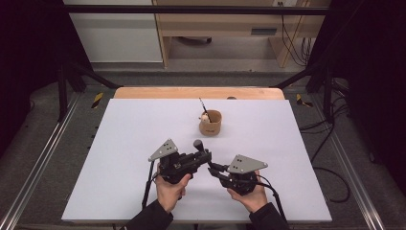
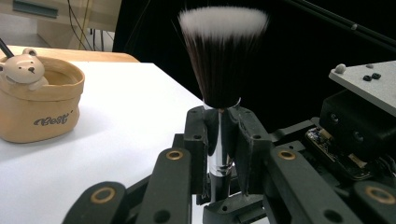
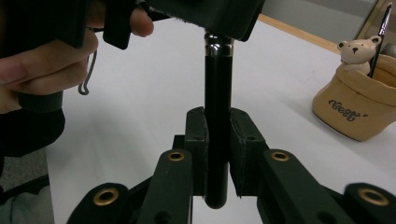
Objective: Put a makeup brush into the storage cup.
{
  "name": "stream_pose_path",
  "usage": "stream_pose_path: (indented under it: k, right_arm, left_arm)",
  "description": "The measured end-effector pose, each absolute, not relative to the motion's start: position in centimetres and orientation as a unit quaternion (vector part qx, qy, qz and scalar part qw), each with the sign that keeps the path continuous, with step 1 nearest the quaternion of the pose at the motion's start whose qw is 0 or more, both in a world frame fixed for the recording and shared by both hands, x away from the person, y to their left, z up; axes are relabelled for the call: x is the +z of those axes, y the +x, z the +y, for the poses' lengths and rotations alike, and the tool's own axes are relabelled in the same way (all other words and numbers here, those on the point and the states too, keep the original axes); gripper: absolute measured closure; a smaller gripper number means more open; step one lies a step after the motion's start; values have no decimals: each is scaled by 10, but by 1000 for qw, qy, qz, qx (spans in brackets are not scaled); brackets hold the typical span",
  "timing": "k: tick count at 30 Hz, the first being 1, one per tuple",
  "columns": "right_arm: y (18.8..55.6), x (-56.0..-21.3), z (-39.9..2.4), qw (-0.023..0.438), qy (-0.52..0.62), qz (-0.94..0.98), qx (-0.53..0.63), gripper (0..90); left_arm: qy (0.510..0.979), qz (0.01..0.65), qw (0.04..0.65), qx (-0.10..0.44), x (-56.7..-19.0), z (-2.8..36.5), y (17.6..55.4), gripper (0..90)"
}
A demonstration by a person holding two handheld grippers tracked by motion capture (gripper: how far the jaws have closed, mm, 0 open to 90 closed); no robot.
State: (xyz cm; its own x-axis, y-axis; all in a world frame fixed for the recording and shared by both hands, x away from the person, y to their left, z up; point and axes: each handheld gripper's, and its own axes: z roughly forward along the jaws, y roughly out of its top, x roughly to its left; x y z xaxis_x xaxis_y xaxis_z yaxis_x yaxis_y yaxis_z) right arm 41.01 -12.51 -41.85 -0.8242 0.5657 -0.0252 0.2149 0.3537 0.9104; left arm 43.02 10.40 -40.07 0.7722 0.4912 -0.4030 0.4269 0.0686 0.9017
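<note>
A makeup brush with a black handle (image 3: 217,93), a silver ferrule (image 2: 221,149) and white-tipped dark bristles (image 2: 222,51) stands between both grippers above the white table (image 1: 119,143). My left gripper (image 2: 222,135) is shut on the ferrule, just under the bristles. My right gripper (image 3: 217,140) is shut on the lower handle, with the handle's end poking out below its pads. In the high view the left gripper (image 1: 207,155) and right gripper (image 1: 213,167) meet tip to tip near the table's front middle, with the brush head (image 1: 197,143) above them.
A tan cup (image 1: 210,122) with a small bear figure (image 2: 22,69) on its rim stands behind the grippers at mid table. A thin dark brush (image 1: 203,106) leans in it. A wooden strip (image 1: 198,92) runs along the table's far edge.
</note>
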Motion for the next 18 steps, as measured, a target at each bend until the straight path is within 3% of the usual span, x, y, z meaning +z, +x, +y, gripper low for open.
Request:
stream_pose_path:
  k: [3,5,8,14,18]
  right_arm:
    - [410,-419,-124,171,242,805,515,783]
    - [409,-418,-124,174,245,800,519,663]
    - [409,-416,-125,178,254,791,527,599]
    - [410,-414,-126,177,263,787,528,591]
    - [410,-414,-126,166,266,791,526,652]
  left_arm:
    - [687,334,644,34,-400,104,429,766]
    - [695,331,637,47,-400,102,428,767]
    - [701,328,631,54,-400,100,427,767]
    - [712,322,621,62,-402,95,425,767]
    - [722,315,613,68,-403,89,423,767]
